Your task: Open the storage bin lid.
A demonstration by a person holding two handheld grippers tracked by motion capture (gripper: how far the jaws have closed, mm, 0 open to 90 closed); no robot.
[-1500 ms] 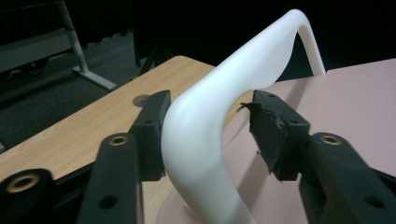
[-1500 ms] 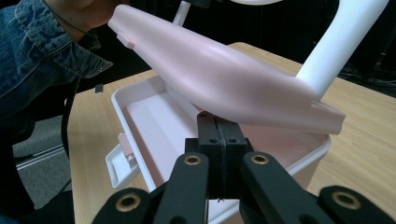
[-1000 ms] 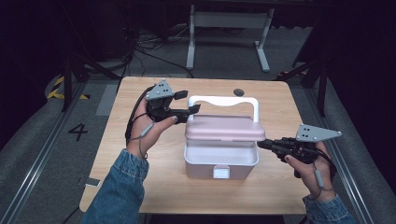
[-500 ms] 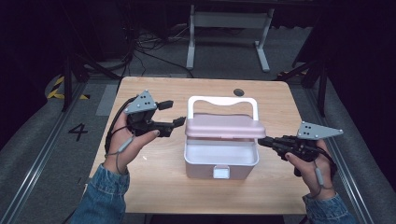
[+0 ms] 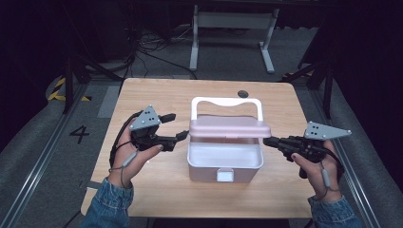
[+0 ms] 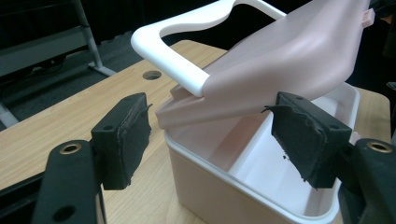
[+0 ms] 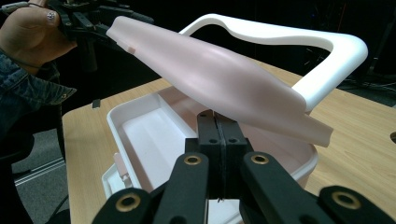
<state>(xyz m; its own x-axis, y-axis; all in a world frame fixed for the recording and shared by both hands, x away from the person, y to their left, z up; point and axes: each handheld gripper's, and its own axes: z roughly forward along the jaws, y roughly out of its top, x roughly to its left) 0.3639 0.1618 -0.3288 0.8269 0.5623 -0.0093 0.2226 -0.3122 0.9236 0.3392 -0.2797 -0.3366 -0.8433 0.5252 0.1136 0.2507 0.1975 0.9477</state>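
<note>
A pale pink box (image 5: 209, 173) stands mid-table with its pink lid (image 5: 228, 127) raised partway and a white handle (image 5: 225, 101) behind it. My left gripper (image 5: 177, 126) hovers just left of the lid, open; its jaws have just been opening. In the left gripper view its pads (image 6: 126, 135) flank the lid (image 6: 289, 60) corner without touching it. My right gripper (image 5: 266, 141) is shut, its tip at the lid's right edge. Seen from the right gripper view, its shut jaws (image 7: 217, 123) point under the lid (image 7: 219, 74), above the open box (image 7: 140, 126).
The wooden table (image 5: 157, 95) has a round cable hole (image 5: 243, 93) at the back. A white stand (image 5: 233, 28) sits on the floor beyond it. A floor mark "4" (image 5: 79, 134) lies left of the table.
The left hand has drawn back from the box's rear left corner, toward the left and nearer me. The right hand and the lid have stayed put.
</note>
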